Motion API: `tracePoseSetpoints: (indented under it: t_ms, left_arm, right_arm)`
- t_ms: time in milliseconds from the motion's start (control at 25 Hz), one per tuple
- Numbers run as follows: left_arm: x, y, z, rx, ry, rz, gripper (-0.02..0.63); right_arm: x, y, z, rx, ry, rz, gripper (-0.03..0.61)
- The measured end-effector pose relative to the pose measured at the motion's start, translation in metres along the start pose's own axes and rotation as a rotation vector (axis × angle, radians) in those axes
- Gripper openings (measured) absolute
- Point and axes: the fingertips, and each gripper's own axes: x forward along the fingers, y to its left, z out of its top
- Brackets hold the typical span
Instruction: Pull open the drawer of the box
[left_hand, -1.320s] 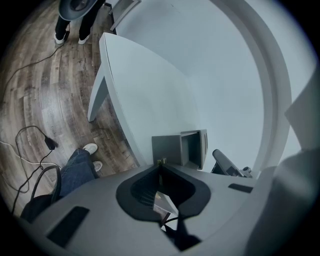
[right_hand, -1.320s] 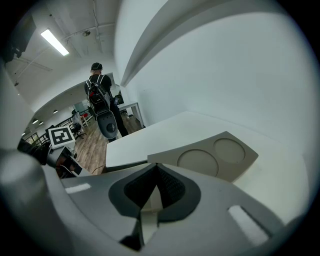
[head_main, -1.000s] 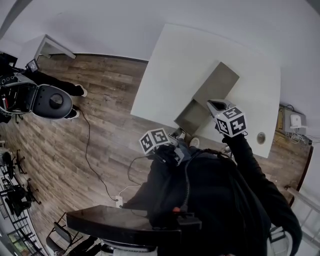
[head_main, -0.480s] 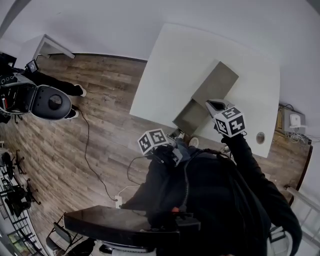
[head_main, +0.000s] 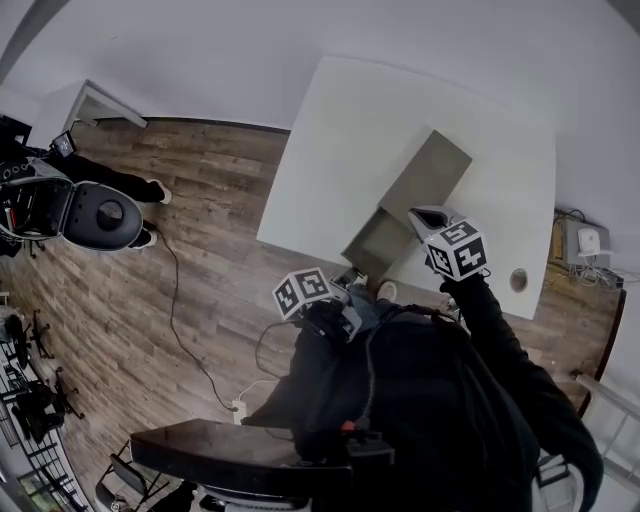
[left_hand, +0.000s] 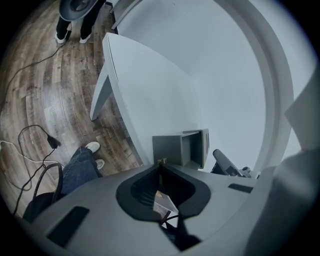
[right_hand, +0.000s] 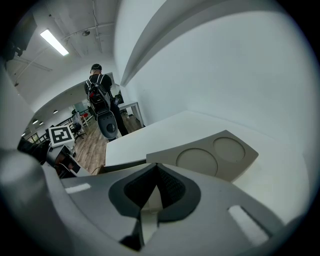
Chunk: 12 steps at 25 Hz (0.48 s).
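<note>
Wood floor (head_main: 200, 190) takes up the left side, with the white counter (head_main: 350, 130) to its right. A person (right_hand: 98, 87) stands on the floor far off, behind a grey rounded machine (head_main: 100, 213). The grey box (head_main: 432, 165) lies diagonally on the counter's right half. Its top has two round recesses (right_hand: 197, 161). The drawer (head_main: 372, 238) is pulled out of the box's near end and reaches the counter's near edge, showing an open interior.

The left hand-held gripper (left_hand: 160, 161) is clenched, jaws almost together. Its tips are right at the lower edge of the drawer front and look to be pinching it. The right hand-held gripper (right_hand: 156, 166) is clenched too, with nothing between the jaws. Its tips are at the near edge of the box top, right of the drawer. I cannot tell whether they touch the box.

A black cable (head_main: 175, 300) runs across the floor left of the counter.
</note>
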Motion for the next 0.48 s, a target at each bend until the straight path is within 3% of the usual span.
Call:
tracePoseSetpoints:
  t_ms: [240, 480]
  left_arm:
    - [0.001, 0.001, -0.001, -0.008, 0.000, -0.012, 0.021]
    - [-0.021, 0.008, 0.005, 0.032, -0.026, 0.042, 0.021]
  right_arm:
    - [0.003, -0.002, 0.000, 0.006, -0.004, 0.003, -0.003]
    - [0.002, -0.002, 0.001, 0.016, -0.005, -0.001, -0.003]
